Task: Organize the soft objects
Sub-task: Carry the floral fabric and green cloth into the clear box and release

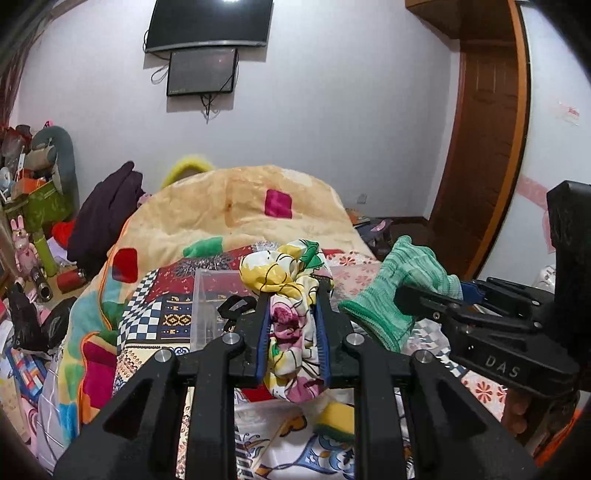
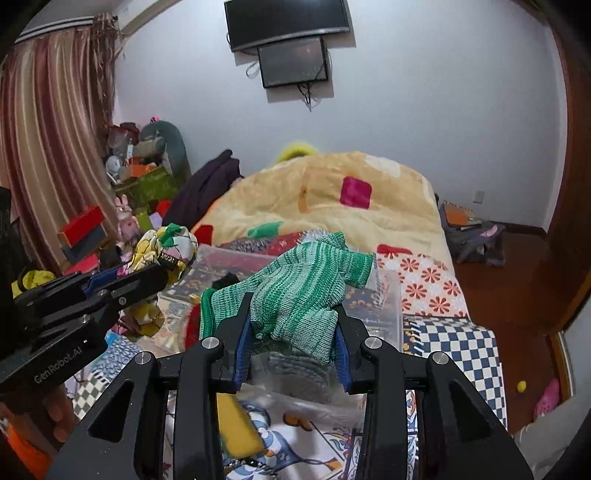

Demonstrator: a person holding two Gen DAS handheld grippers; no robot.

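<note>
Above the clear plastic bin on the bed, the left claw is clenching a floral cloth while the right claw is gripping a green knit glove.

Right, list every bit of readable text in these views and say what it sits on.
"DAS": on the right gripper body, seen from the left wrist.
"GenRobot.AI": on the left gripper body, seen from the right wrist.
Small black tag on the floral cloth: too small to read.

Even indoor light, glare on TV, heavy fisheye warp + dark corners, foreground blurry.
</note>
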